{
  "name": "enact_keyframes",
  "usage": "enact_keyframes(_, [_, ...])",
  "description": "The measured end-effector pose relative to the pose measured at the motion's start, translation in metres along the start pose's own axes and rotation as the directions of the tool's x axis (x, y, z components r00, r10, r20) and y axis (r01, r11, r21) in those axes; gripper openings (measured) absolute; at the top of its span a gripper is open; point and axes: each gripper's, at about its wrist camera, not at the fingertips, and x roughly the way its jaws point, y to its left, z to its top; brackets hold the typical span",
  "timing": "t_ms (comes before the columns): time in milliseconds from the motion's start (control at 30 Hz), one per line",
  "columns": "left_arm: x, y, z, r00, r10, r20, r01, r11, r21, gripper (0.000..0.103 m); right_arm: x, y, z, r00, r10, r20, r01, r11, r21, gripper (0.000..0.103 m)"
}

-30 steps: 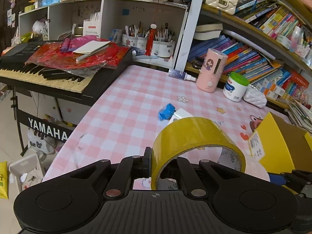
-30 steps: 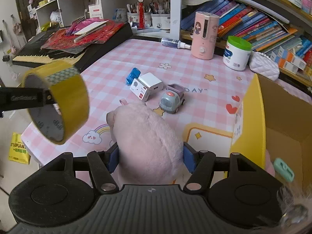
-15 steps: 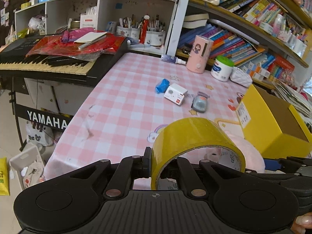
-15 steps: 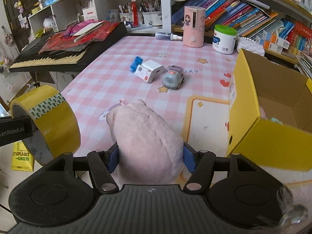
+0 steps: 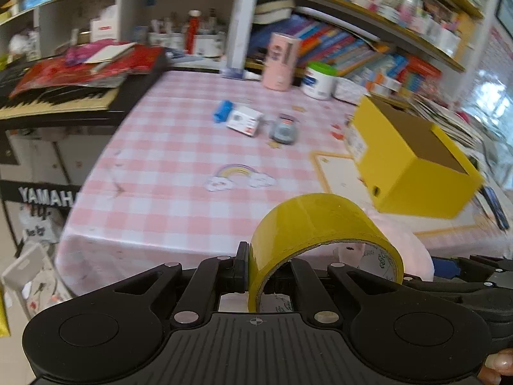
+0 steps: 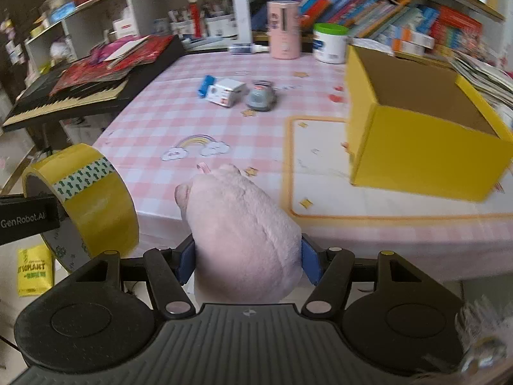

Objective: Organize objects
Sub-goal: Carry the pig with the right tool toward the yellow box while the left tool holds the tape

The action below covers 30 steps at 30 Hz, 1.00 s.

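Observation:
My left gripper (image 5: 256, 268) is shut on the wall of a yellow tape roll (image 5: 315, 224), held in the air before the table's near edge. The same tape roll (image 6: 86, 205) shows at the left of the right wrist view. My right gripper (image 6: 247, 256) is shut on a pink plush toy (image 6: 240, 231), its blue pads pressing both sides; the plush toy (image 5: 407, 250) peeks out behind the tape in the left wrist view. An open yellow cardboard box (image 6: 416, 128) stands on the table to the right. A grey toy car (image 6: 261, 98), a white box (image 6: 224, 91) and a blue item (image 6: 204, 85) lie mid-table.
The pink checked tablecloth (image 6: 192, 122) covers the table. A keyboard (image 6: 73, 96) with red papers on it stands at the left. A pink canister (image 6: 283, 30) and a green-lidded jar (image 6: 330, 43) are at the back, before shelves of books. A yellow bag (image 6: 33, 269) lies on the floor.
Both grippers have drawn back from over the table toward its near edge, each keeping its load. The yellow box and the small toys now sit farther away in both views.

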Motion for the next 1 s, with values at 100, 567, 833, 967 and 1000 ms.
enact_keyframes(100, [0.002, -0.014, 0.000, 0.999, -0.042, -0.009, 0.042, 0.999, 0.034, 0.005, -0.009, -0.011, -0.008, 0.999, -0.037, 0.002, 0.037, 0.999, 0.040, 0.062])
enact_keyframes(567, [0.024, -0.085, 0.004, 0.979, -0.199, -0.050, 0.205, 0.963, 0.178, 0.005, -0.046, -0.075, -0.038, 0.978, -0.209, -0.006, 0.206, 0.955, 0.214, 0.062])
enact_keyframes(833, [0.034, -0.114, 0.011, 0.971, -0.232, -0.062, 0.240, 0.944, 0.226, 0.005, -0.054, -0.105, -0.042, 0.965, -0.262, -0.014, 0.255, 0.927, 0.276, 0.062])
enact_keyframes(967, [0.042, -0.123, 0.016, 0.969, -0.240, -0.066, 0.249, 0.939, 0.237, 0.005, -0.052, -0.116, -0.039, 0.962, -0.273, -0.020, 0.267, 0.920, 0.286, 0.062])
enact_keyframes(1000, [0.044, -0.126, 0.018, 0.968, -0.242, -0.066, 0.251, 0.938, 0.240, 0.005, -0.051, -0.119, -0.038, 0.962, -0.274, -0.021, 0.268, 0.920, 0.287, 0.062])
